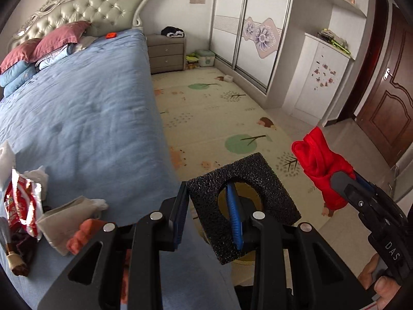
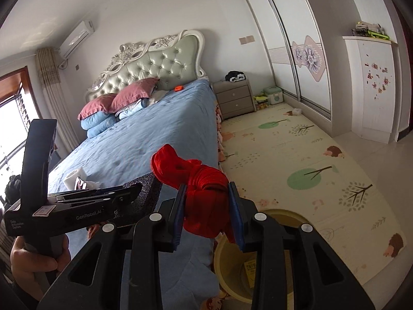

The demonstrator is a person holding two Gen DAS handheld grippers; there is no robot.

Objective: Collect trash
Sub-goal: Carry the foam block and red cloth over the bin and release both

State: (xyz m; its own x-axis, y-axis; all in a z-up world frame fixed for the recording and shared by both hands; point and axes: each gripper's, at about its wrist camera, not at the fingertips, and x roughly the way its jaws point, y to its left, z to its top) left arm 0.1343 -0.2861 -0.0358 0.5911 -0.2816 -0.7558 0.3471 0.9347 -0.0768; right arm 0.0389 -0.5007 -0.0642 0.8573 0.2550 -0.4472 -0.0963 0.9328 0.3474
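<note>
My left gripper (image 1: 207, 215) is shut on one wall of a black foam block (image 1: 258, 175) with a round hole; one blue pad shows through the hole. In the right wrist view my right gripper (image 2: 207, 208) is shut on a bunched red cloth (image 2: 204, 199). The red cloth (image 1: 320, 160) and right gripper (image 1: 346, 180) also appear at the right of the left wrist view. Both hang beside the bed's corner, over a yellow bin (image 2: 284, 213) on the floor. On the bed lie a red-white snack wrapper (image 1: 23, 206), white tissues (image 1: 36, 175), a beige pouch (image 1: 67, 222) and an orange scrap (image 1: 82, 235).
The blue bed (image 1: 90, 116) fills the left, with pillows at the headboard. A patterned play mat (image 1: 219, 118) covers the floor to the right. A grey nightstand (image 1: 166, 54), sliding wardrobe (image 1: 258, 25) and dark door (image 1: 387, 108) stand beyond. A person's hand (image 2: 31, 261) holds the left gripper.
</note>
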